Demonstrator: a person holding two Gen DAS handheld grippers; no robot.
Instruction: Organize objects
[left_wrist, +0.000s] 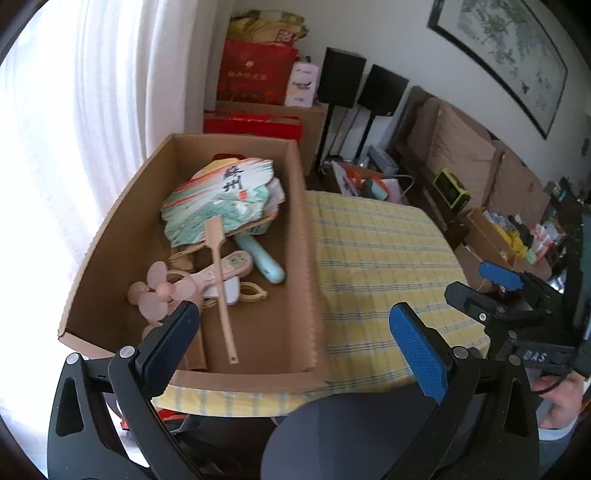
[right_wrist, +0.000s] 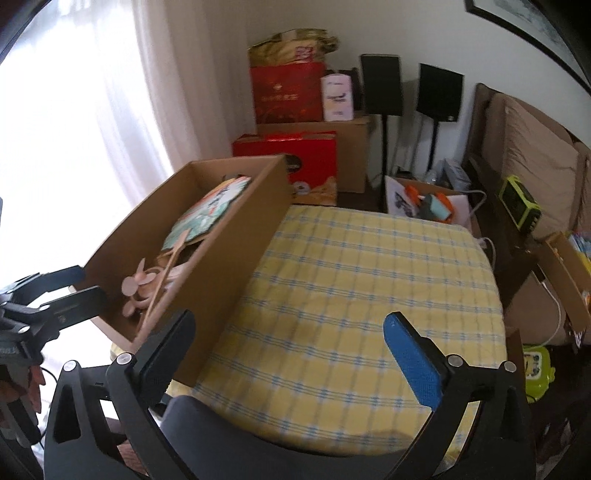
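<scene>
An open cardboard box (left_wrist: 310, 236) (right_wrist: 236, 236) sits on the left part of a table with a yellow checked cloth (left_wrist: 376, 251) (right_wrist: 351, 288). Inside it lie a painted paper fan (left_wrist: 221, 199), a pink handheld fan (left_wrist: 162, 291), a light blue handle (left_wrist: 262, 262), a long wooden stick (left_wrist: 221, 288) and a beige clip (left_wrist: 253, 293). My left gripper (left_wrist: 295, 332) hovers open over the box's near end, nothing between its fingers. My right gripper (right_wrist: 288, 343) is open above the bare cloth, also seen in the left wrist view (left_wrist: 480, 284).
Red gift boxes (right_wrist: 291, 96) and two black speakers (right_wrist: 410, 88) stand at the back wall. A small box of clutter (right_wrist: 424, 199) and a green device (right_wrist: 521, 203) lie beyond the table. A sofa (right_wrist: 535, 155) is at right, bright curtains at left.
</scene>
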